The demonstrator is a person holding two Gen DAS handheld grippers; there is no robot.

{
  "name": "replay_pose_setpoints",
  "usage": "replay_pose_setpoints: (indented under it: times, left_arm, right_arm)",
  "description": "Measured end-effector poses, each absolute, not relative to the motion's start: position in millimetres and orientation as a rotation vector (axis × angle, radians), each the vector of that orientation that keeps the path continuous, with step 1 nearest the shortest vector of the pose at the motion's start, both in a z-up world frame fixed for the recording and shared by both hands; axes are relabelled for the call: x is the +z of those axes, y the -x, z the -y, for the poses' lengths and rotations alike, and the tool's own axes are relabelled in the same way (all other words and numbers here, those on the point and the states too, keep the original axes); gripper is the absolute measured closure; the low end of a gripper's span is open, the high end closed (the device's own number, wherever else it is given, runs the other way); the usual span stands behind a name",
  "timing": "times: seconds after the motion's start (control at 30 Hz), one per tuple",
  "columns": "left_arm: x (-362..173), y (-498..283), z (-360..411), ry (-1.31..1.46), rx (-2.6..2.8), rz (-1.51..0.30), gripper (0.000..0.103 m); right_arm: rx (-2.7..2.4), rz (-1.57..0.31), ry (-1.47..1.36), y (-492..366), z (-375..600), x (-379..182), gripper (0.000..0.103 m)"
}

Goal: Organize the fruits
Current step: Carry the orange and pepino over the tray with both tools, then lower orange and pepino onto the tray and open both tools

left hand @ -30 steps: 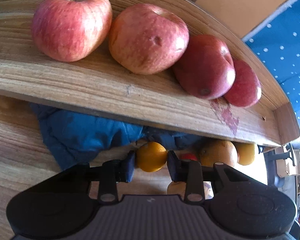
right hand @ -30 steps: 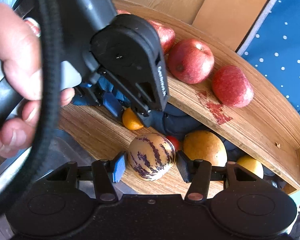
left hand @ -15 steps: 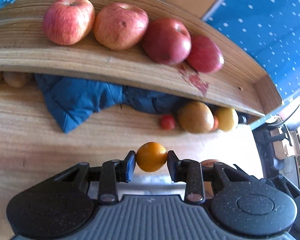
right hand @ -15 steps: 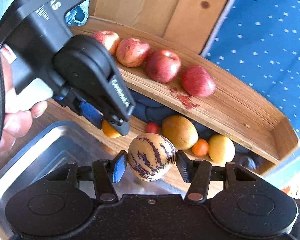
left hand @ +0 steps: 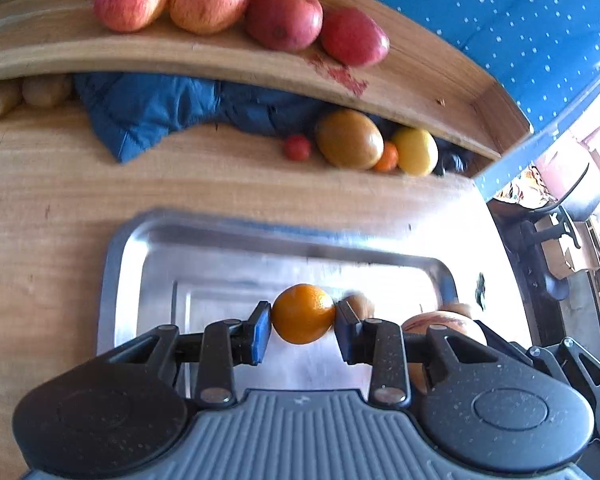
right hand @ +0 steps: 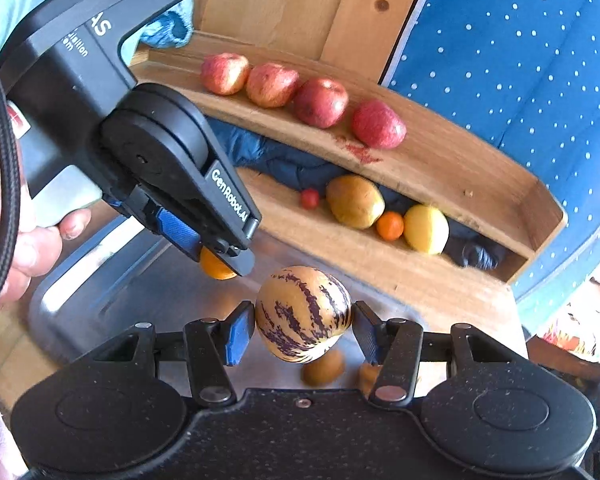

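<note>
Presently, the left gripper (left hand: 303, 316) pinches an orange (left hand: 302, 313) between its two blue-padded fingers (left hand: 260, 332), both pads pressed to the fruit's sides. It hangs above a steel tray (left hand: 120, 264) that lies on the wooden table (left hand: 40, 200). In the right wrist view the same gripper (right hand: 220, 258) enters from the left, gripped by a hand (right hand: 28, 248), with the orange (right hand: 216, 268) partly hidden under its tip.

The right gripper (right hand: 303, 326) pinches a striped melon (right hand: 303, 314), cream with purple streaks, its fingers (right hand: 240, 332) closed on either side. The melon hangs over the tray (right hand: 100, 280) too. Below it, two small brownish fruits (right hand: 323, 369) rest on the tray floor; they are blurred and their kind cannot be told.

Behind the tray stands a wooden shelf (left hand: 220, 56). Four apples (left hand: 208, 0) sit in a row on its upper board, touching or nearly touching, with a red stain (left hand: 340, 76) just beside the rightmost. Under that board, on the table, lie a cherry tomato (left hand: 297, 147), a mango (left hand: 349, 139), a small tangerine (left hand: 387, 158) and a lemon (left hand: 416, 151), the last three touching in a line. A blue cloth (left hand: 148, 112) is bunched to their left. Brownish fruits (left hand: 44, 90) show at the far left under the shelf.

A blue dotted fabric (right hand: 520, 60) hangs behind the shelf.
</note>
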State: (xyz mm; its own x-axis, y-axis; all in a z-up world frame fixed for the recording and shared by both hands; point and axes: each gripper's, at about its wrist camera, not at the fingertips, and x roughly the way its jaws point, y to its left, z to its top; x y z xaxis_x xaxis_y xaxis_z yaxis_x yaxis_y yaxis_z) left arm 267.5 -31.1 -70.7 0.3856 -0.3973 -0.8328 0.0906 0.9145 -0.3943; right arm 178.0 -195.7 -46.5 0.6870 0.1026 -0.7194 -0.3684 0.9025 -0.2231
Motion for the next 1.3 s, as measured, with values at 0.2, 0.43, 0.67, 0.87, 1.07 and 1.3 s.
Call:
replay_pose_setpoints:
  times: [0.2,0.43,0.67,0.87,1.07,1.3]
  left_arm:
    - [-76,-238,35,0.299,-0.307,-1.173,0.066]
    - [-81,-219,39,0.275,-0.302,-1.197,0.066]
    - [-83,-206,41,0.259,-0.291,-1.212,0.066]
    - [-81,-202,45,0.250,-0.269,-1.206,0.065]
    - [-81,-199,45,0.241,-0.235,-1.223,0.050]
    - [-68,-191,31,0.239,-0.185,-1.211,0.017]
  right_arm:
    - [0.299,-0.813,0.354,-148,199,-57,0.048]
    - [0.308,-0.862,0.331,-131,203,-68,0.048]
    - [0.312,-0.890,0.327,-124,203,-72,0.048]
    - [0.318,-0.894,0.337,-125,204,-70,0.048]
    - [0.326,-0.876,0.341,-122,206,-65,0.039]
    - [0.318,-0.846,0.330,-111,209,-56,0.017]
